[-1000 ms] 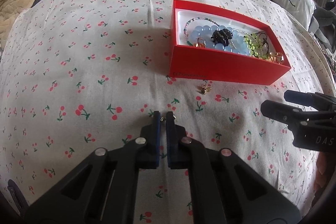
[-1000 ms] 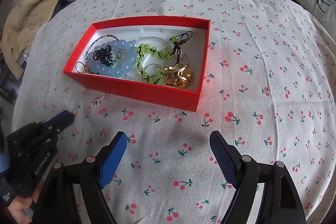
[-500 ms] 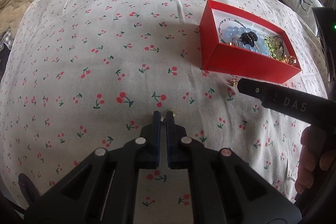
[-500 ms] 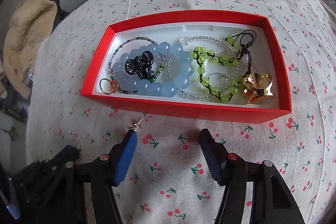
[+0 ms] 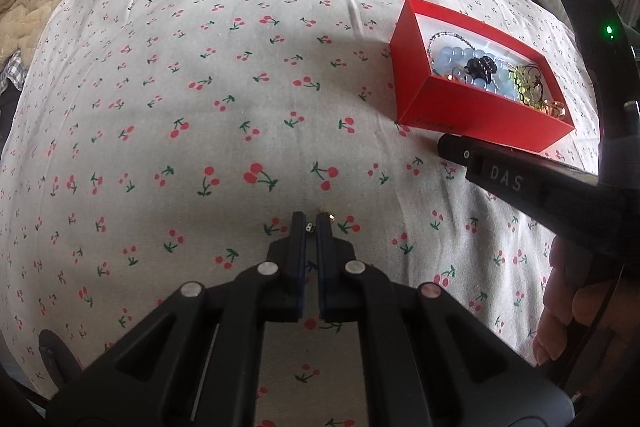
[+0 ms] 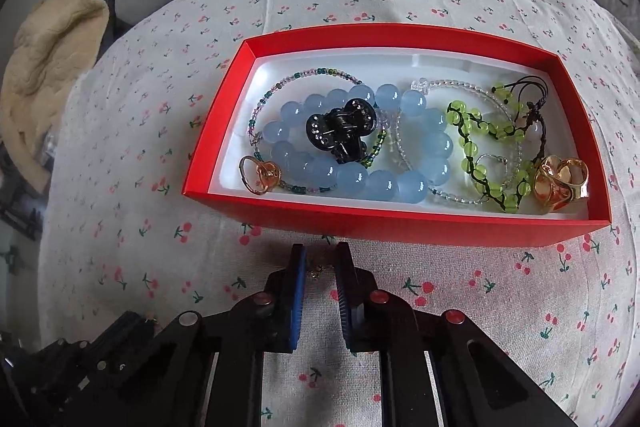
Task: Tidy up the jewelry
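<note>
Our left gripper (image 5: 311, 223) pinches a tiny earring (image 5: 310, 227) well left of the red box (image 6: 400, 223). Our right gripper (image 6: 320, 259), fingers narrowed, brackets another small gold earring (image 6: 317, 270) just before the box's front wall.

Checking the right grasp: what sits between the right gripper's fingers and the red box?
Right wrist view: a small gold earring lies between the right gripper fingers; beyond it only cherry-print cloth up to the red cardboard box.
</note>
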`<state>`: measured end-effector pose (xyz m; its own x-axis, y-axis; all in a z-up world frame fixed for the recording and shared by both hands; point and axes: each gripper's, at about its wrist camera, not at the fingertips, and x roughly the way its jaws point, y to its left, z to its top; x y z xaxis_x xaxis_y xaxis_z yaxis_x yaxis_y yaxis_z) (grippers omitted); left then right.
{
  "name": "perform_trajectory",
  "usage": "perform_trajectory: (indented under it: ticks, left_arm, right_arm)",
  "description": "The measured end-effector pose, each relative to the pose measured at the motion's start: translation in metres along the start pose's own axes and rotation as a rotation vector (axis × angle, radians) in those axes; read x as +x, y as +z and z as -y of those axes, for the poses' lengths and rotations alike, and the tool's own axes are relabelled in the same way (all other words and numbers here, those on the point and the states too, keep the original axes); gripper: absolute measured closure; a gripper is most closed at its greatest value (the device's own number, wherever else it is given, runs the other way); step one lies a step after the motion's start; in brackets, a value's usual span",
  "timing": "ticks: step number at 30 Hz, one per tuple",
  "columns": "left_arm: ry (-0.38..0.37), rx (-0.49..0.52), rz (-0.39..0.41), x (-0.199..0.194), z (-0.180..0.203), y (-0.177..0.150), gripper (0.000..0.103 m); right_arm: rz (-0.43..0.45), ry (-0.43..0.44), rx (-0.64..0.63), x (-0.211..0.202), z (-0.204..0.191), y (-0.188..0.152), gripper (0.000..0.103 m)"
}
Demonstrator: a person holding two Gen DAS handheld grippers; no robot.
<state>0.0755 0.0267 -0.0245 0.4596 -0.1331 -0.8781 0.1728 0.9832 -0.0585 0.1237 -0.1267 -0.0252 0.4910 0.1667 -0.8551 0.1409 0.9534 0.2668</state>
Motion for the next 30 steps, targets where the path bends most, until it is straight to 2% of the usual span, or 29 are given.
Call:
perform_trajectory:
  ticks: [2, 5, 17, 30]
  left_arm:
    - [0.002, -0.001, -0.003, 0.000, -0.002, -0.001, 0.097]
    - [0.000, -0.004, -0.006, -0.001, -0.003, -0.001, 0.097]
    - [0.002, 0.003, -0.002, -0.005, 0.002, -0.002, 0.097]
    - [-0.008, 0.021, 0.026, -0.019, 0.012, -0.001, 0.097]
  right_arm:
    - [-0.010, 0.004, -0.019, 0.002, -0.003, 0.003, 0.094]
    - [-0.024, 0.021, -0.014, 0.003, -0.002, 0.005, 0.096]
    - [-0.065, 0.068, 0.012, -0.014, 0.018, -0.001, 0.097]
    - [-0.050, 0.078, 0.029, -0.057, 0.066, -0.009, 0.097]
